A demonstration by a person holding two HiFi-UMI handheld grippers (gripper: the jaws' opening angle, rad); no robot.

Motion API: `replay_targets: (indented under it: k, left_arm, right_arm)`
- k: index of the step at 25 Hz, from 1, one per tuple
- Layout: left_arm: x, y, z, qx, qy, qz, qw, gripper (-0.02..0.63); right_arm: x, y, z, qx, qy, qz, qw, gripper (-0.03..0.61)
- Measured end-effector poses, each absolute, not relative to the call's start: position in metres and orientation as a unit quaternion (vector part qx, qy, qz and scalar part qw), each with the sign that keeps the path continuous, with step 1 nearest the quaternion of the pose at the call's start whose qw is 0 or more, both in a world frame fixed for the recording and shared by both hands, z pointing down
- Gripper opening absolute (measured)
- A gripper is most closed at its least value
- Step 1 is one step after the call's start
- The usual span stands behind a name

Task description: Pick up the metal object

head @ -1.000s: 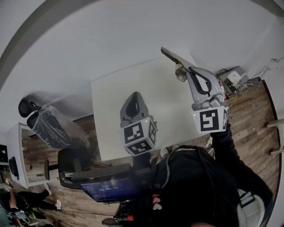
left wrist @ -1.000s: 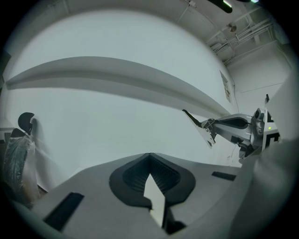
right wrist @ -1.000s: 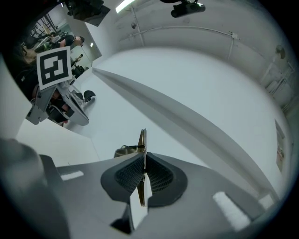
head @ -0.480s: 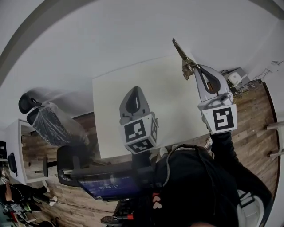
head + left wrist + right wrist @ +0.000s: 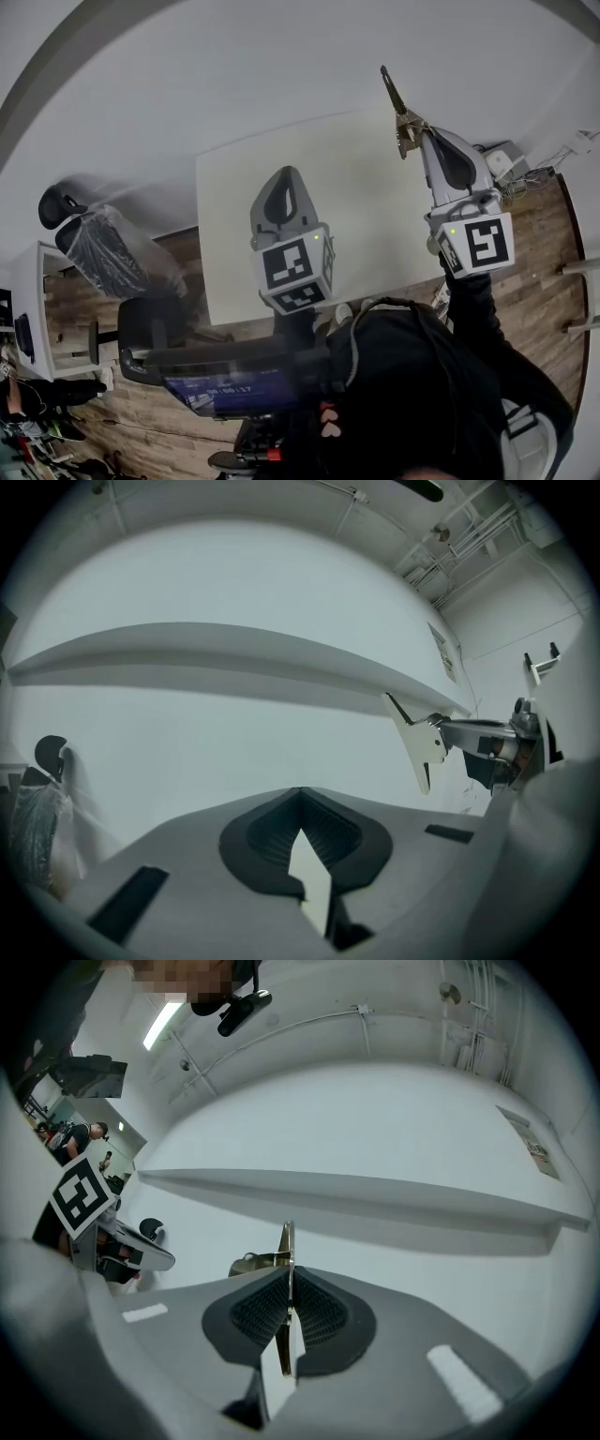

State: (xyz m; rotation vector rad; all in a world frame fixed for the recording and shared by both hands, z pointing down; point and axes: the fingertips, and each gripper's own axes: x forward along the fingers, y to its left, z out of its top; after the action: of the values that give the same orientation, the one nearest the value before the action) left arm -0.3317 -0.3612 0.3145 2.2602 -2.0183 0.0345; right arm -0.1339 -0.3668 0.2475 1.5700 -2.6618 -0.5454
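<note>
The metal object (image 5: 395, 97) is a thin flat blade with a small bracket at its base. My right gripper (image 5: 418, 141) is shut on it and holds it in the air over the far right corner of the white table (image 5: 347, 206). In the right gripper view the object (image 5: 285, 1244) stands edge-on, clamped between the pads of that gripper (image 5: 285, 1281). From the left gripper view it shows as a pale angled plate (image 5: 419, 745) off to the right. My left gripper (image 5: 285, 180) hovers over the middle of the table, shut with nothing in it (image 5: 300, 797).
A plastic-covered office chair (image 5: 112, 264) and a dark chair (image 5: 54, 221) stand left of the table on the wooden floor. Boxes and cables (image 5: 502, 164) lie right of the table. A white wall runs behind the table's far edge.
The right gripper has lifted and rolled with the metal object, so the blade now points more steeply up and away. The left gripper has risen slightly.
</note>
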Motion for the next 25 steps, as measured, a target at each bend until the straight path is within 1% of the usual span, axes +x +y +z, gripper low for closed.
replay_targets:
  k: [25]
  left_arm:
    - [-0.3347,-0.3605,0.3088,0.746,-0.664,0.005,0.044,-0.009]
  right_arm:
    - [-0.1322,-0.3652,0.2442,0.508,-0.843,-0.174,-0.017,0.009]
